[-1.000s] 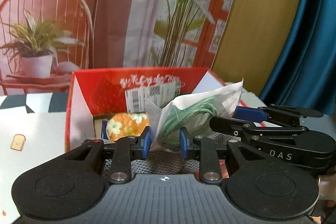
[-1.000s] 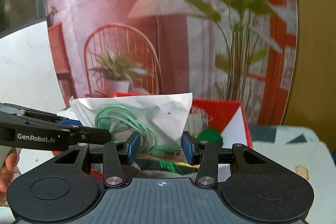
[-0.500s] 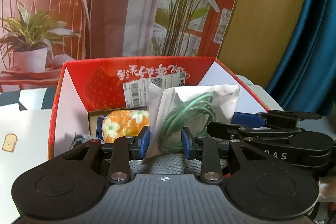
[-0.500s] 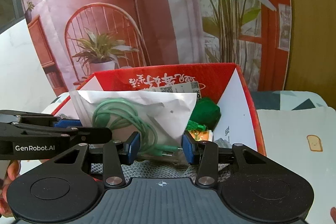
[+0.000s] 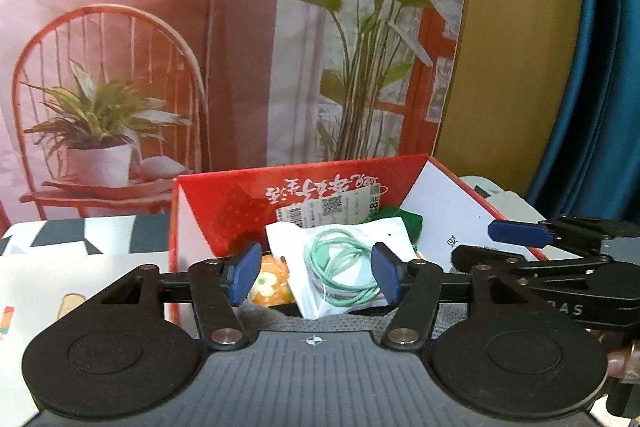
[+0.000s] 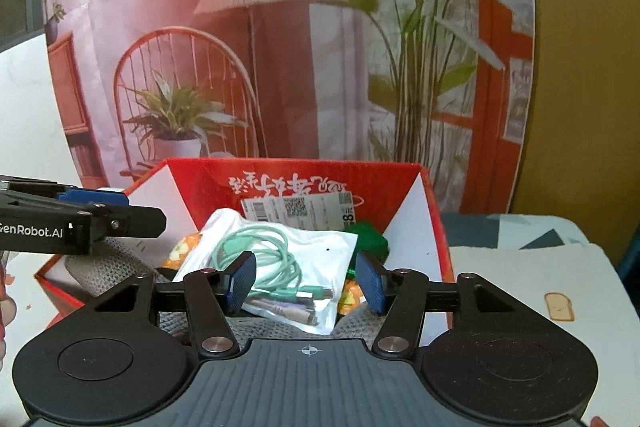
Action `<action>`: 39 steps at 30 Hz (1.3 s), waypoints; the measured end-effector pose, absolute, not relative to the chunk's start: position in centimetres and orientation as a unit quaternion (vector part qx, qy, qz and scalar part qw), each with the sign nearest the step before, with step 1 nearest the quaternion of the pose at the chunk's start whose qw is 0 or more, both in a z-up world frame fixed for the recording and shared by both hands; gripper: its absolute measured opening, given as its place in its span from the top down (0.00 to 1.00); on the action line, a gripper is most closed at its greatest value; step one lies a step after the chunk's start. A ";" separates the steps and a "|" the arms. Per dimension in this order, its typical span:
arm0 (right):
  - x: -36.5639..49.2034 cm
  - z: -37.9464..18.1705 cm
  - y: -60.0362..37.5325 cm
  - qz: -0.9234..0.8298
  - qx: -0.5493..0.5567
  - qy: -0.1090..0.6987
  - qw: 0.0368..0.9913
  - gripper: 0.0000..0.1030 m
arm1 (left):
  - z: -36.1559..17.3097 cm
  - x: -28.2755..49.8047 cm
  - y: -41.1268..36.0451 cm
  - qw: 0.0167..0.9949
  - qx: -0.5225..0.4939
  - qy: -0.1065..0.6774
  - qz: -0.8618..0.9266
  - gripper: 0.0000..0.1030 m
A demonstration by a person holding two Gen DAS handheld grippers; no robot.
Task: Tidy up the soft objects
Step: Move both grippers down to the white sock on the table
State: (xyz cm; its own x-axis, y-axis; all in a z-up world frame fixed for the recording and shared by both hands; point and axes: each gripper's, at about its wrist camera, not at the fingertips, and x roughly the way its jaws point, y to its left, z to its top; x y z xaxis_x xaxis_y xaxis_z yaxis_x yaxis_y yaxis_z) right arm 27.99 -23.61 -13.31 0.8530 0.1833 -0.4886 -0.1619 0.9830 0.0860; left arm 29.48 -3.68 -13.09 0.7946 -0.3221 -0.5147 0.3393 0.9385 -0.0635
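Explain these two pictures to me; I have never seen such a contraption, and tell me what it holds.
No robot here: a person holds hand-held tongs in each hand, each with a camera looking along its blue-padded fingers. One picture is from the left tongs, the other from the right tongs. Both stand open and hold nothing. Below them a red box sits on a patterned table. In it lie a clear bag of green cable, a grey knit cloth, an orange flowered piece and something green.
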 end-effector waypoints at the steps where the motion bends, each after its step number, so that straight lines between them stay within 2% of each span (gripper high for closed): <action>1: 27.5 -13.1 -23.6 0.093 0.020 0.250 0.964 0.49 | -13.0 29.0 -3.6 0.948 0.017 0.266 -0.172 0.37; 13: 20.8 -12.7 -23.5 0.098 0.022 0.202 0.974 0.49 | -12.2 20.9 -1.2 0.958 -0.012 0.248 -0.142 0.37; 19: 16.8 -13.2 -23.3 0.101 0.018 0.190 0.977 0.49 | -14.3 16.8 0.5 0.953 -0.035 0.274 -0.127 0.37; 29: 13.1 -18.1 -23.3 0.088 0.032 0.246 0.965 0.49 | -20.1 13.3 3.2 0.932 -0.054 0.348 -0.089 0.37; 39: 12.8 -21.9 -23.9 0.065 0.037 0.284 0.956 0.49 | -23.2 13.8 4.7 0.923 -0.070 0.375 -0.057 0.37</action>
State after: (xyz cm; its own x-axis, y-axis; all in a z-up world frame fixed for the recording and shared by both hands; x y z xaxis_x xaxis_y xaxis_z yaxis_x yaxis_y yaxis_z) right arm 12.84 -23.86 -21.90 0.8304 0.1453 -0.5378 -0.1032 0.9888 0.1079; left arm 13.76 4.68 -23.20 0.7128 -0.1579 -0.6833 0.0530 0.9837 -0.1721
